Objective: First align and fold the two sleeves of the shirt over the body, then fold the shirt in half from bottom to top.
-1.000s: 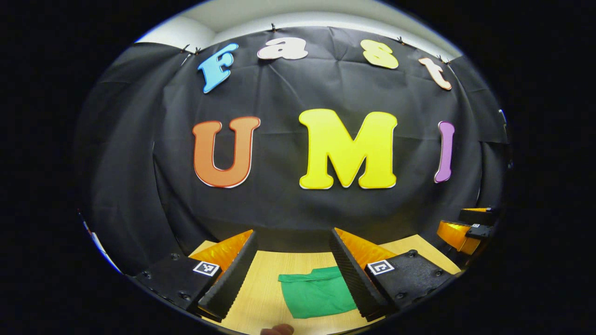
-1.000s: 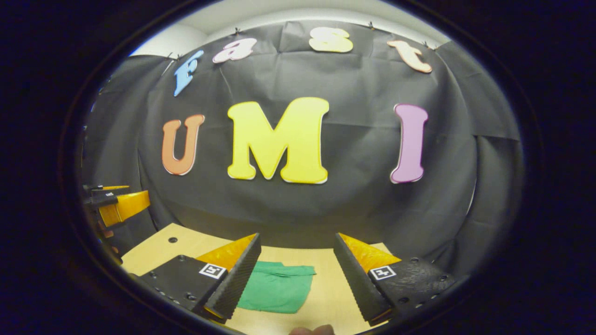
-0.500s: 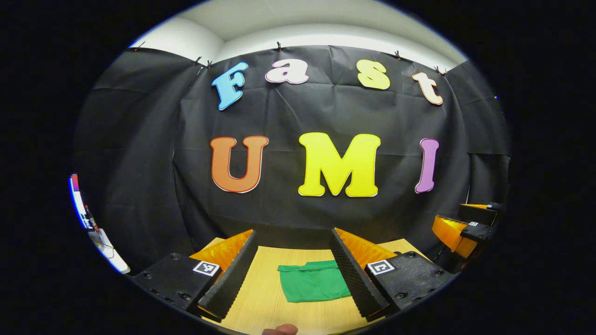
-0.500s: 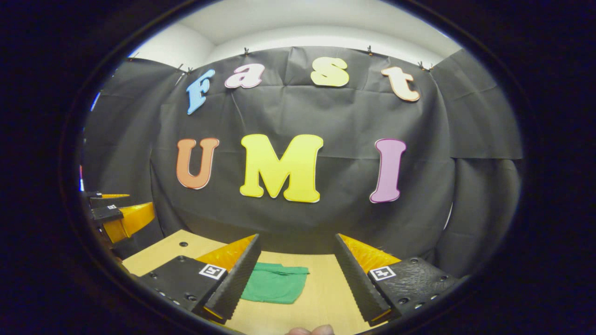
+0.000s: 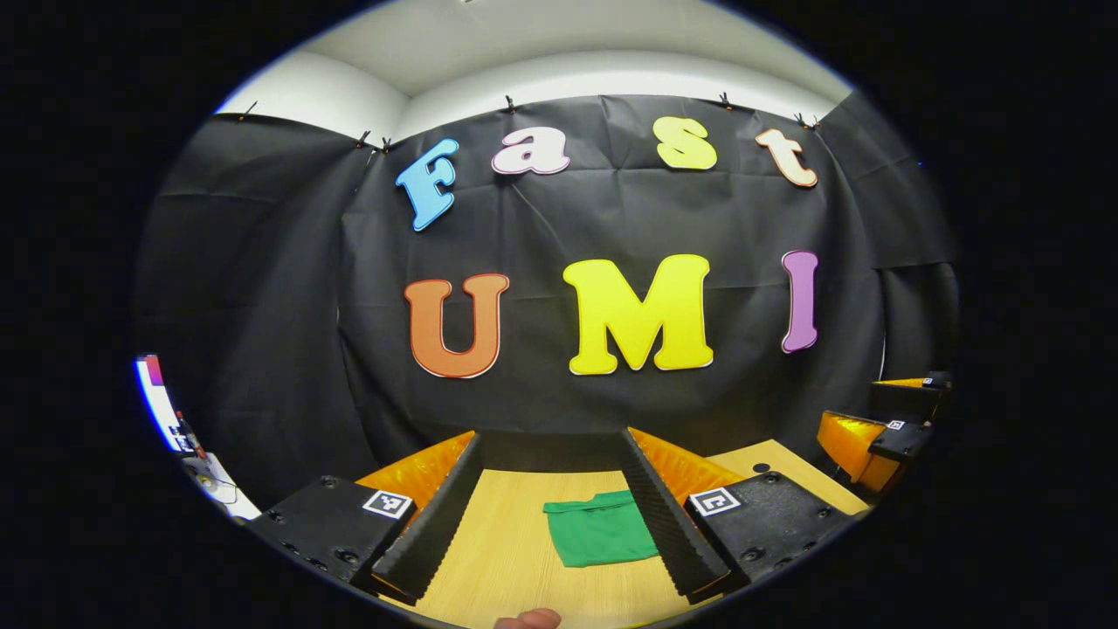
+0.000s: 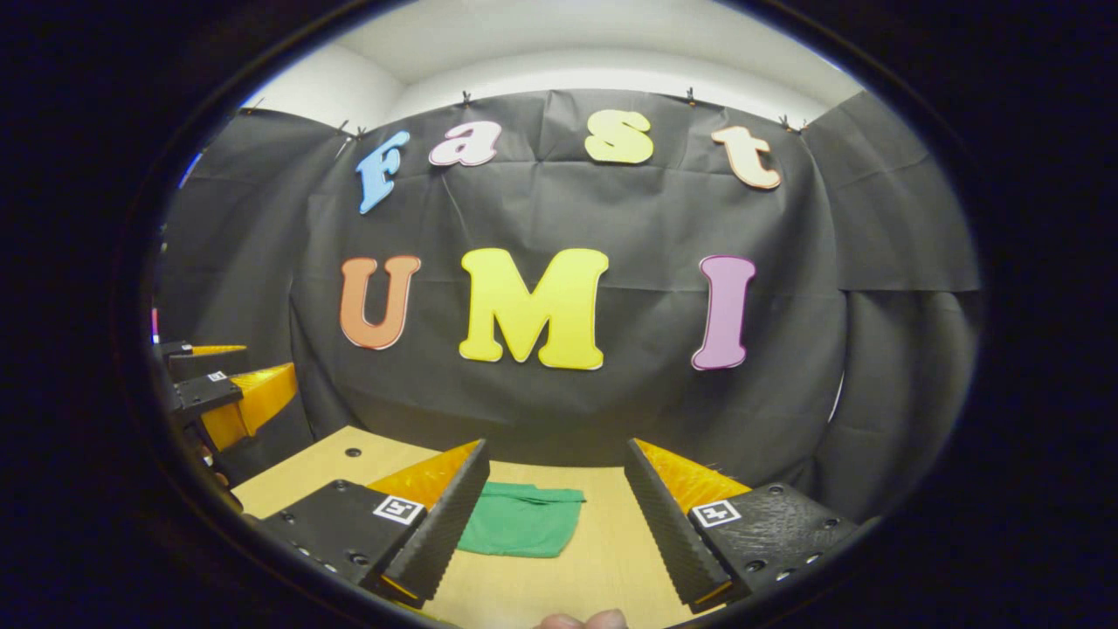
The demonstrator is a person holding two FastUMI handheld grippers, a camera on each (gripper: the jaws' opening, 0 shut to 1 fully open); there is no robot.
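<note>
A green shirt [image 5: 599, 535] lies folded into a small flat rectangle on the wooden table [image 5: 507, 542]. In the left gripper view my left gripper [image 5: 550, 515] hangs open above the table, with the shirt partly behind its right finger. The same shirt [image 6: 522, 524] in the right gripper view sits partly behind the left finger of my right gripper [image 6: 550, 515], which is open and holds nothing. Both grippers are raised and drawn back from the cloth. Each view also catches the other gripper at its edge: the right gripper [image 5: 882, 428] and the left gripper [image 6: 218, 393].
The black cloth wall rises just behind the table's far edge. Small holes mark the table top [image 6: 353, 452]. A fingertip [image 5: 528, 618] shows at the bottom of the left gripper view, and another fingertip [image 6: 581, 620] at the bottom of the right gripper view.
Both grippers have pulled back and up from the shirt, which now looks smaller and farther off. The shirt itself has not moved. Both stay open.
</note>
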